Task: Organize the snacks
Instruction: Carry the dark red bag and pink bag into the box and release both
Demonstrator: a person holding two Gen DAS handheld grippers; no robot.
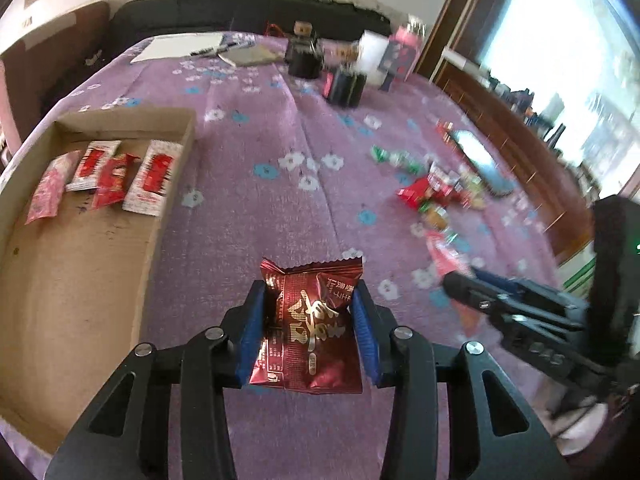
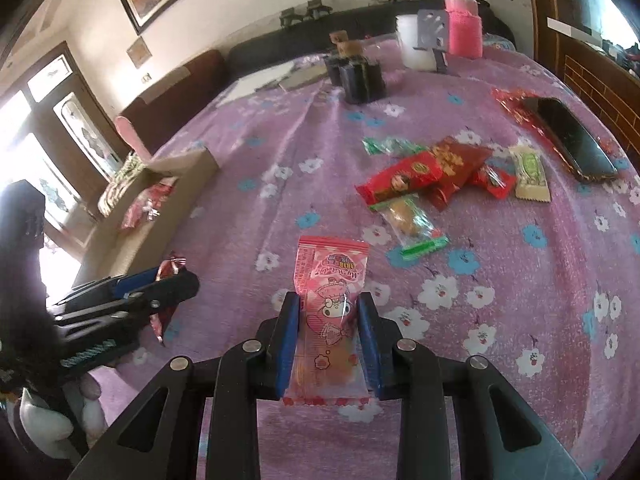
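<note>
My left gripper (image 1: 310, 292) is shut on a dark red snack packet (image 1: 310, 320), its blue pads pressing both sides, above the purple flowered cloth. A cardboard tray (image 1: 80, 280) lies to its left with several red and pink sachets (image 1: 108, 176) at its far end. My right gripper (image 2: 328, 300) is shut on a pink cartoon-printed snack packet (image 2: 330, 300) that sticks out past the fingertips. A pile of loose snacks (image 2: 432, 180) lies ahead and right of it. In the right wrist view the left gripper (image 2: 172, 280) shows at the left with the red packet.
A dark phone (image 2: 572, 140) lies at the right by the snack pile. Black holders (image 2: 360, 76), a white cup (image 2: 414, 42) and a pink container (image 2: 464, 28) stand at the far side. Papers (image 1: 180, 46) lie at the far left. A wooden cabinet (image 1: 500, 128) borders the right.
</note>
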